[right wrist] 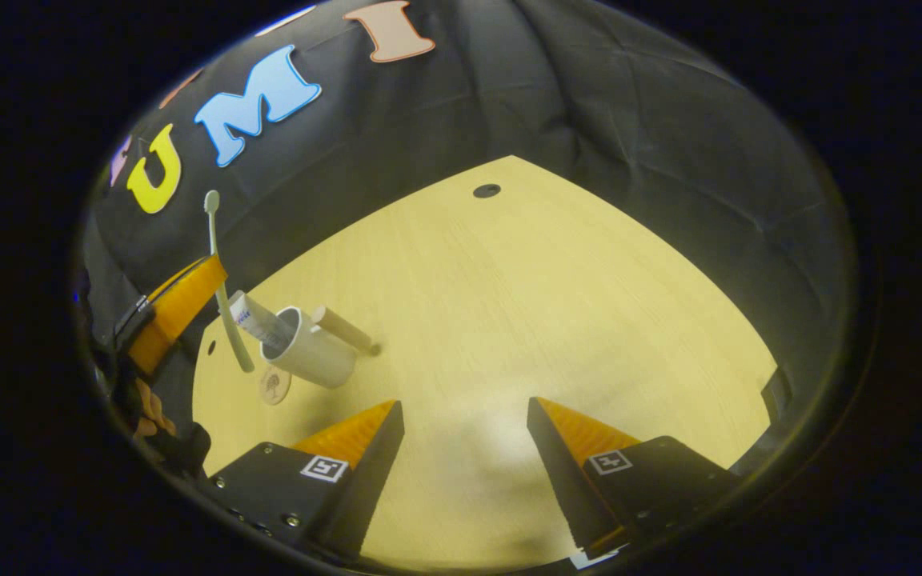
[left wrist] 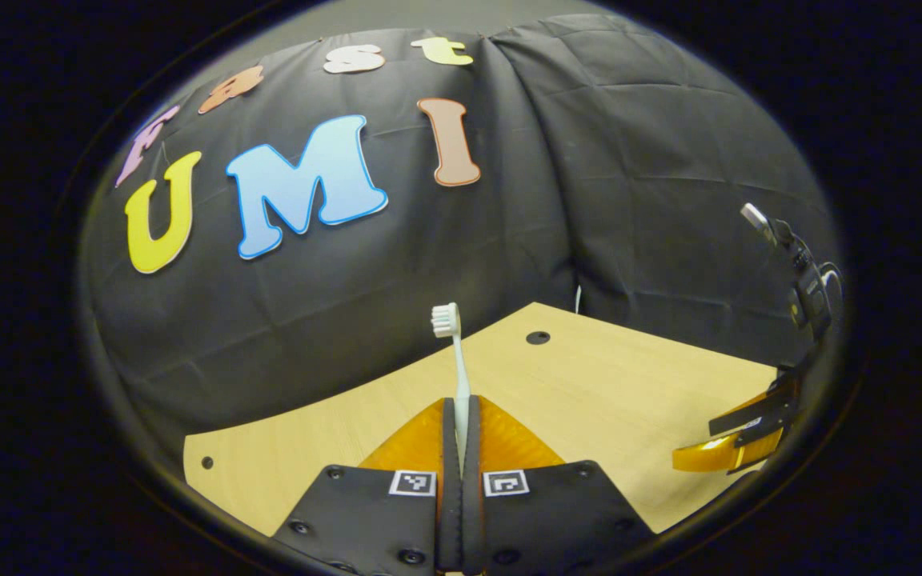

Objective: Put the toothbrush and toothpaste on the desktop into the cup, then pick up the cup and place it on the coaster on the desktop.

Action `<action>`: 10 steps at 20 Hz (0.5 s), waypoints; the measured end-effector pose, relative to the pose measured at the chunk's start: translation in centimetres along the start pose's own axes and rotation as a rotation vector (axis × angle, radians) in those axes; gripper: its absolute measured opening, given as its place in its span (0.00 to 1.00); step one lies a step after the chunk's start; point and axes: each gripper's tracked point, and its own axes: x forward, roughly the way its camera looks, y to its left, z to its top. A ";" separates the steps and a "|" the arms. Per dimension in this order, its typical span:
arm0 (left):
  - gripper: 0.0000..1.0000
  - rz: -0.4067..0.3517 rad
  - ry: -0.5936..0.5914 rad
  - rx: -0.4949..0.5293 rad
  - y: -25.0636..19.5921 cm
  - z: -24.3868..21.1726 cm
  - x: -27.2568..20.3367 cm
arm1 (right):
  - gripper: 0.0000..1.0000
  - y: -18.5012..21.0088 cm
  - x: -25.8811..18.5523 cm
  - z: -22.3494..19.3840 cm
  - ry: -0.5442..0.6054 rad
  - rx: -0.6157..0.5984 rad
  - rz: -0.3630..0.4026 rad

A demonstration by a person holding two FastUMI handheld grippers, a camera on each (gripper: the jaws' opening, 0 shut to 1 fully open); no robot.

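While the wooden surface (right wrist: 525,304) lies broad and bare from its middle out to the far corner, where a dark round hole (right wrist: 487,190) sits near the edge by the black cloth wall (left wrist: 629,176), the task's things cluster at its left side in the right gripper view. There the white cup (right wrist: 313,352) holds the toothpaste (right wrist: 257,320), with a round coaster (right wrist: 274,385) just beside it. The left claw (left wrist: 461,432) is closed tight on the toothbrush (left wrist: 454,360), bristles up. The right claw (right wrist: 465,448) hangs wide open above bare wood, holding nothing.
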 end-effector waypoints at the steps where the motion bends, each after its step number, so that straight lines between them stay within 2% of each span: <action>1: 0.07 0.005 -0.004 0.001 0.3 -0.1 0.7 | 0.93 -0.3 0.0 -0.1 0.002 -0.003 -0.005; 5: 0.07 0.022 -0.009 -0.003 1.1 -0.8 2.4 | 0.93 -1.0 -0.1 -0.2 0.016 -0.012 -0.022; 10: 0.07 0.074 -0.011 -0.054 2.6 -2.7 3.5 | 0.93 -1.4 -0.2 -0.2 0.023 -0.018 -0.035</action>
